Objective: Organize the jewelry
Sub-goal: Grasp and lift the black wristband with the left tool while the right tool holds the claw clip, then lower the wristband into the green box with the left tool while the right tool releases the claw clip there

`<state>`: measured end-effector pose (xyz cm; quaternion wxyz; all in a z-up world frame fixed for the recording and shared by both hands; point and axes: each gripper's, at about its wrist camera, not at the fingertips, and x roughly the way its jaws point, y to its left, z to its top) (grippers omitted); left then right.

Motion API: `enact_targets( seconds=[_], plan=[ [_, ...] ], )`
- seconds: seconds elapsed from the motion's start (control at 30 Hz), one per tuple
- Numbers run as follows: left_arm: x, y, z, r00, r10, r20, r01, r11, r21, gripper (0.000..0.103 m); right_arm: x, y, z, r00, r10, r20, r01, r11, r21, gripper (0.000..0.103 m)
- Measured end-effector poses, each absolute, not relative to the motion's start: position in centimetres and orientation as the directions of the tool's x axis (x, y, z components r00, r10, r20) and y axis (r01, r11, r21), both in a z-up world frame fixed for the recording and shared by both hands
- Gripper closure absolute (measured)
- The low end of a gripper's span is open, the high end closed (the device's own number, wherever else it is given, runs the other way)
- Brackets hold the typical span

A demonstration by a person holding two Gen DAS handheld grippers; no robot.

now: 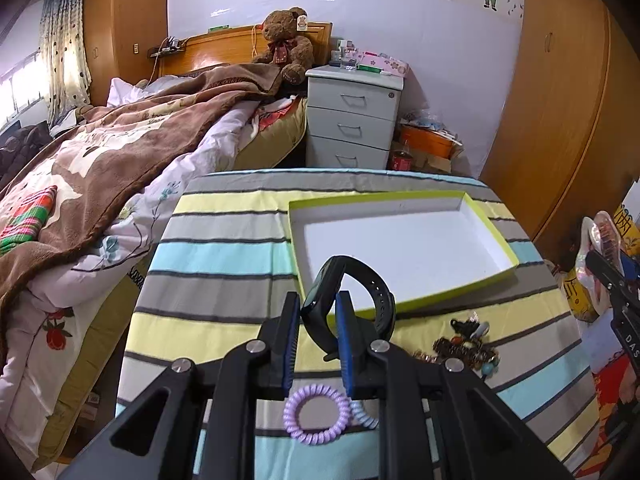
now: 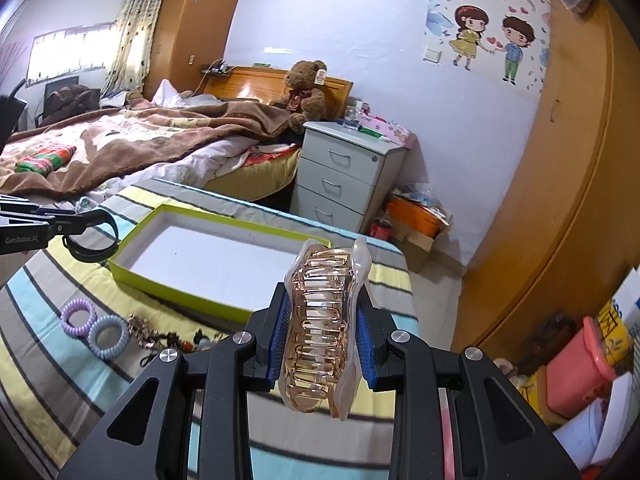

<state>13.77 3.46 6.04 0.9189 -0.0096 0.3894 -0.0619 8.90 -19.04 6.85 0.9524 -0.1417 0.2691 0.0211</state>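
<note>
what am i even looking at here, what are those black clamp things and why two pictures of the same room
Each picture comes from a camera mounted on a hand-held two-finger gripper, looking along its fingers; a person holds one in each hand. The left gripper is shut on a black wristband. The right gripper is shut on a clear amber hair claw. Below them is a striped cloth with an empty green-edged box lid, two coil hair ties and a pile of small trinkets, too tangled to tell apart.
</note>
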Motion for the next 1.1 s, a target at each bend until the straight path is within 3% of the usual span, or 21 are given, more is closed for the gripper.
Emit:
enact_targets(
  seconds=[0.63, 1.1],
  plan=[
    [21.4, 2.1, 4.8, 0.674, -0.173, -0.718, 0.093, 0.984, -0.150, 0.084, 19.9, -18.5, 4.7, 0.792, -0.037, -0.610, -0.165, 0.948, -0.272, 0.072],
    [25.3, 1.4, 1.9, 0.630, -0.159, -0.760, 0.072, 0.987, -0.146, 0.084, 24.7, -17.5, 1.6, 0.747, -0.069, -0.661, -0.199, 0.926, -0.322, 0.072]
  ],
)
